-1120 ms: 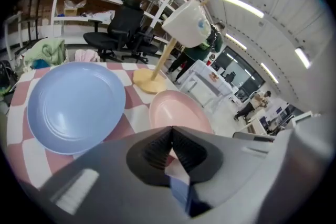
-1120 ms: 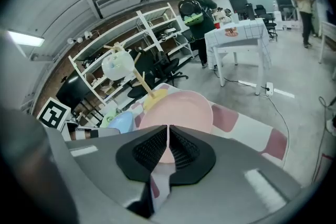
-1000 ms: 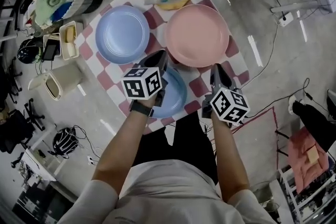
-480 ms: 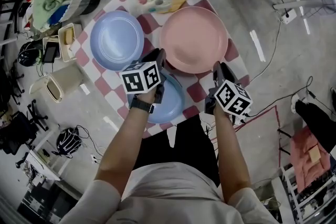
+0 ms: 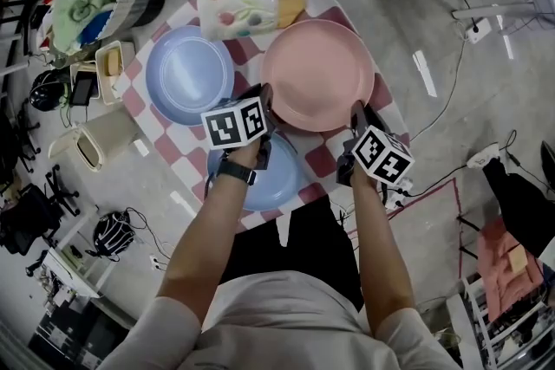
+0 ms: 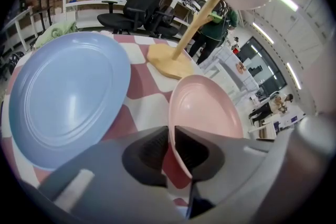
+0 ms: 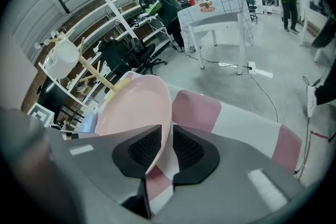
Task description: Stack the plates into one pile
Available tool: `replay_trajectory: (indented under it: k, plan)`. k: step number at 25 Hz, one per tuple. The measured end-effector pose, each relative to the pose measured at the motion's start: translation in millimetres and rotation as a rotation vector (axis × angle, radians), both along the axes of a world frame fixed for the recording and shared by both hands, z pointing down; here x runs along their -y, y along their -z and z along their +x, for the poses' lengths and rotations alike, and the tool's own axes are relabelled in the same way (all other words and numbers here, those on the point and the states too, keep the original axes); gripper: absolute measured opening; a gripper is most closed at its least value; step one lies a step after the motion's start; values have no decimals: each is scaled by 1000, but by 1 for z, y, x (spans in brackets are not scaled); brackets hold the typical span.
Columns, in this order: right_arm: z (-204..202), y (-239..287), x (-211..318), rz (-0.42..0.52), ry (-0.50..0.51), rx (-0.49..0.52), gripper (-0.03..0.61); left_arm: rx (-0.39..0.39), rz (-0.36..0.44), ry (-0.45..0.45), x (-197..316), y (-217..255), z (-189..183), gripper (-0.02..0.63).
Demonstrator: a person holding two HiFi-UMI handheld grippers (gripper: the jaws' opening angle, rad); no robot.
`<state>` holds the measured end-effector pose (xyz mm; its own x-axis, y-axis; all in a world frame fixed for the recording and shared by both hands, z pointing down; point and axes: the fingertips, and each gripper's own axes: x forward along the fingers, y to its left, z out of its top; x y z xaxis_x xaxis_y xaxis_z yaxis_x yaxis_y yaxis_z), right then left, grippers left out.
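Left gripper (image 5: 264,96): its jaws are pinching the near-left rim of the pink plate (image 5: 319,69), and the rim is sitting between the ribbed pads.
Right gripper (image 5: 357,113): its jaws are pinching the near-right rim of the same plate.
Plate location: the pink plate is lying at the right of the cloth (image 5: 321,159), beside the far blue plate (image 5: 186,74) and just beyond the near blue plate (image 5: 279,173). No view is showing whether it is clear of the cloth.
Risk, slip: both grips are taking only a thin strip of rim on the near side. The unsupported far side is likely to sag, and the smooth rim could slide out of the pads.
Risk, twist: uneven lifting by the two grippers could tilt the plate and lever it out of one jaw.
Risk, impact: a low carry could knock the rim against a blue plate, or drag the cloth.
Material: the plates are looking hard, matte and smooth; ceramic or plastic cannot be told.
Shape: each plate is round and shallow, with a raised, curved rim and a flat well.
Cloth: a soft sheet in pink-and-white checks.
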<state>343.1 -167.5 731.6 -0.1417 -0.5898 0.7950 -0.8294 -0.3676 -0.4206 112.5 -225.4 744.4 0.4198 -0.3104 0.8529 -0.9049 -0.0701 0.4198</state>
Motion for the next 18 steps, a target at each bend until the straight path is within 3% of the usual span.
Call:
replay_trajectory:
  k: [6,18]
  plan:
    - [-1,-1,2,-18,-6,3,54,-2,-11,10,1,0,0,38]
    - [-10,38,-12,33,-12,-34,54,-38,37,1,-11,33,-8,38]
